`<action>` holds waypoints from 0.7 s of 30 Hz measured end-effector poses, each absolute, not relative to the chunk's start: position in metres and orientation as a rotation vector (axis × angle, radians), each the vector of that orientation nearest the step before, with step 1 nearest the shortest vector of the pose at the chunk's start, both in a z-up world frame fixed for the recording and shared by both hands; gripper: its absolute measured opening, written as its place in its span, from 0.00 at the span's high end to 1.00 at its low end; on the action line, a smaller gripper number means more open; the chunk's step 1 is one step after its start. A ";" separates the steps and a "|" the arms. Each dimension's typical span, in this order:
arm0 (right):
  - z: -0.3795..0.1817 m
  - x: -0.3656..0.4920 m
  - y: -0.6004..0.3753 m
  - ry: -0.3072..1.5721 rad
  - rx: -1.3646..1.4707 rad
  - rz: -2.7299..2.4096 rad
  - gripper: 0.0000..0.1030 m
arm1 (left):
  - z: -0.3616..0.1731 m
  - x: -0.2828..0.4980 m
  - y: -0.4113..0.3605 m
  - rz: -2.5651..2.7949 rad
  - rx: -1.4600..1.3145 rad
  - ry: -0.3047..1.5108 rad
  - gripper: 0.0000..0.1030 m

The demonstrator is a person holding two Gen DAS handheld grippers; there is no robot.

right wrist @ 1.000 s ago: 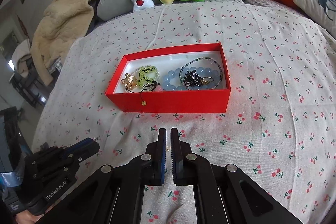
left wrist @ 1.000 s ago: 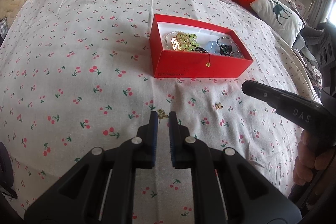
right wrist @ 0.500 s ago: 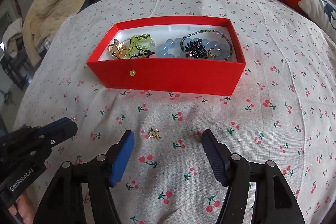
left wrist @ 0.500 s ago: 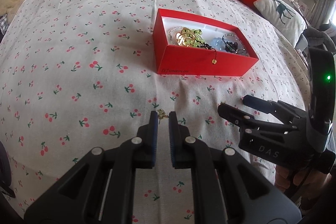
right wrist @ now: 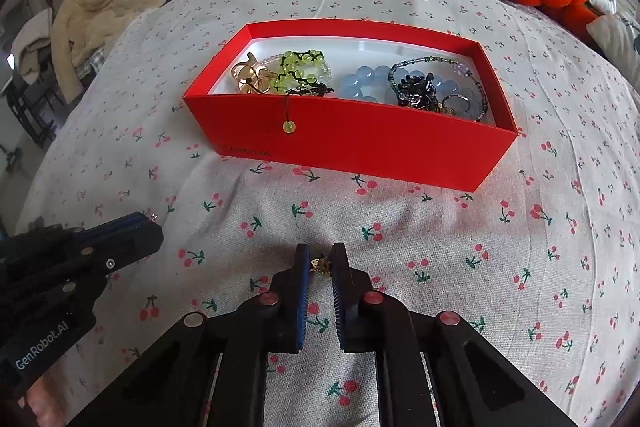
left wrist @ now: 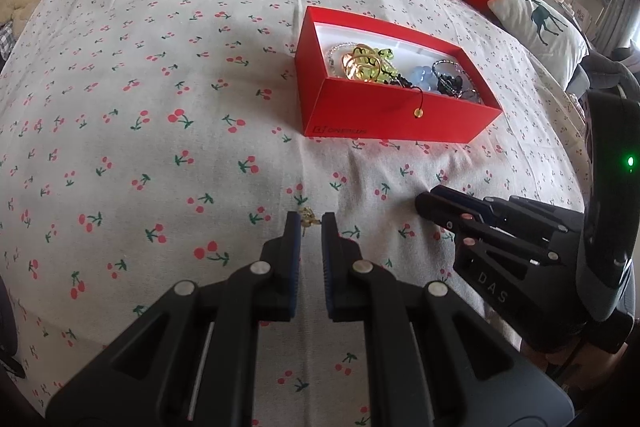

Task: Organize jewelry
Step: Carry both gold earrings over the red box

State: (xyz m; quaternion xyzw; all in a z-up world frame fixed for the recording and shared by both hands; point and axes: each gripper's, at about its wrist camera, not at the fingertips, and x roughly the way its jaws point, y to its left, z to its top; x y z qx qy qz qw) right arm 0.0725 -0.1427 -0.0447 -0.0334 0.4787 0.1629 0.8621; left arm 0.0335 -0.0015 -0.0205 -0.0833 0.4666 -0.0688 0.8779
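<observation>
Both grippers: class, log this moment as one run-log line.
left gripper: shut on charm | right gripper: closing on charm | red box: holds bracelets

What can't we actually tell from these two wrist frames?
- Left gripper, left wrist view: a tiny gold piece sits at its tips; too small to tell what it is or whether it is gripped.
- Right gripper, right wrist view: its jaws are closing around a gold charm; shape too small to read.
- Red box, both views: the near wall hides the jewelry's lower part.
- Box logo, both views: blurred.
</observation>
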 end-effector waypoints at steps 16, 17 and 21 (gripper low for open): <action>0.019 0.090 -0.181 0.944 0.146 0.345 0.90 | 0.021 0.051 -0.016 -0.168 -0.187 0.899 0.89; 0.022 0.093 -0.182 0.938 0.157 0.344 0.90 | 0.025 0.055 -0.017 -0.171 -0.192 0.891 0.89; 0.032 0.110 -0.185 0.921 0.204 0.338 0.90 | 0.038 0.073 -0.025 -0.197 -0.199 0.860 0.89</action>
